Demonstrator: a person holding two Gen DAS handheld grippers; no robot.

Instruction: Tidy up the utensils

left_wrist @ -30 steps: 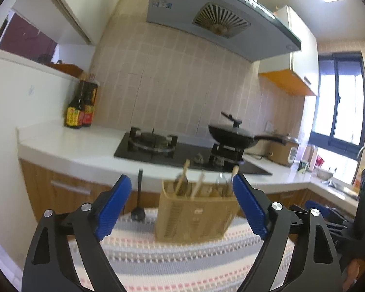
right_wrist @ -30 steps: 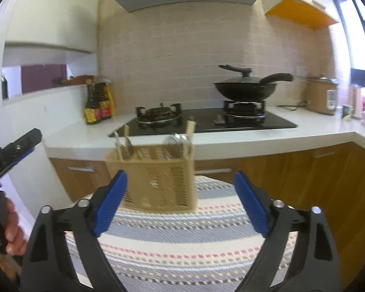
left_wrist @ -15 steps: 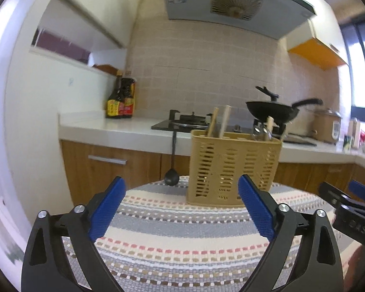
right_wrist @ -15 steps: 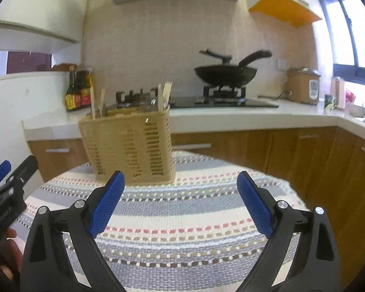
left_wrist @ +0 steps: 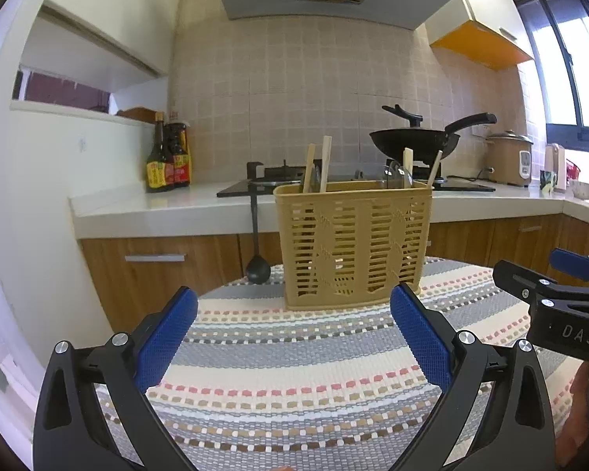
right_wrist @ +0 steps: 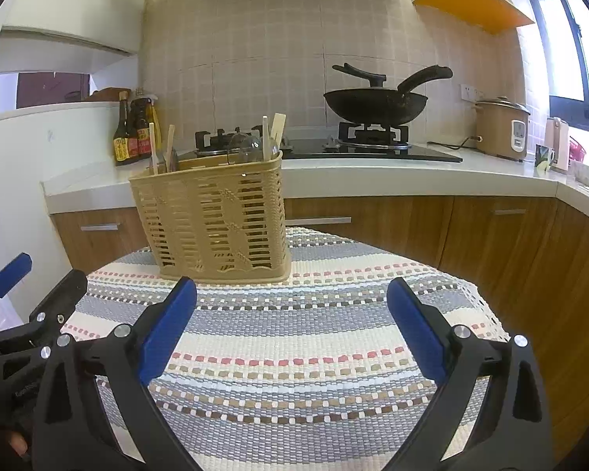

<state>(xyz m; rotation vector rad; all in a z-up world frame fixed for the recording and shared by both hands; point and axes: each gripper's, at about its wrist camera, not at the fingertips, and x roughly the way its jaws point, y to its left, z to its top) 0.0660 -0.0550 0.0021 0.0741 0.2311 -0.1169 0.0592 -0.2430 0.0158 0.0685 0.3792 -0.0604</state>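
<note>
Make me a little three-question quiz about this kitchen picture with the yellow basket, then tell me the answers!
1. True or false: the utensil basket stands on the striped cloth.
2. What hangs from the counter edge left of the basket: A) a black ladle, B) a towel, C) a whisk?
3. Fill in: the black wok sits on the ____.

Key
1. True.
2. A.
3. Stove.

Bonus fact: the left gripper and the right gripper both hold nothing; the left one's jaws are opening.
</note>
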